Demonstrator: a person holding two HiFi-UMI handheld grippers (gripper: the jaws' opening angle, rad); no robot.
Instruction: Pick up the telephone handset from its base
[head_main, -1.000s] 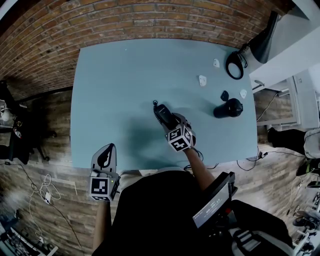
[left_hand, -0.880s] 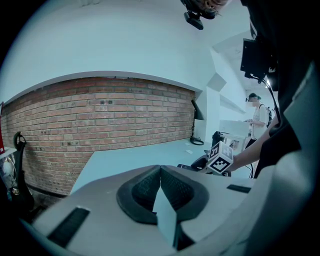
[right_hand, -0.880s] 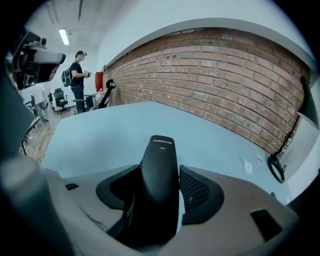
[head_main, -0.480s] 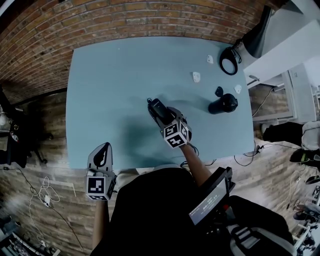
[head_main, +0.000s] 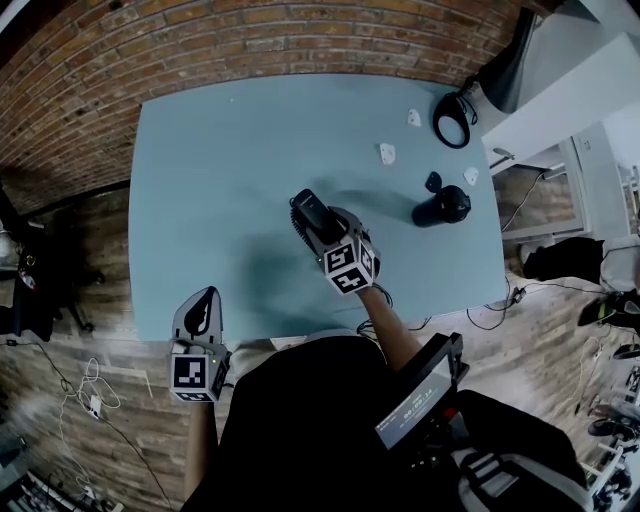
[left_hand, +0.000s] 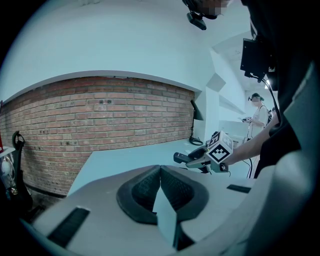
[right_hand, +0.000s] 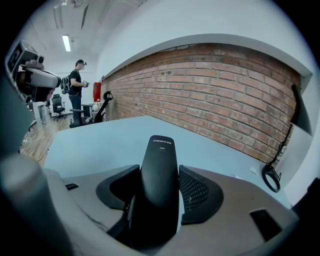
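Little has changed: the right tool (right_hand: 160, 189) keeps clenching the telephone handset (head_main: 308, 213), counter (head_main: 220, 170) below it. Lifting looks done. Left tool (left_hand: 160, 182) clenched, empty.

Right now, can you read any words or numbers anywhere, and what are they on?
"CHINOE", roughly, in white on the long black plastic telephone handset clamped in the right gripper.
Smaller line below it: too small to read.
Black-and-white marker cube: patterns only, no letters.
Dark panel at the person's waist: print too blurred to read.
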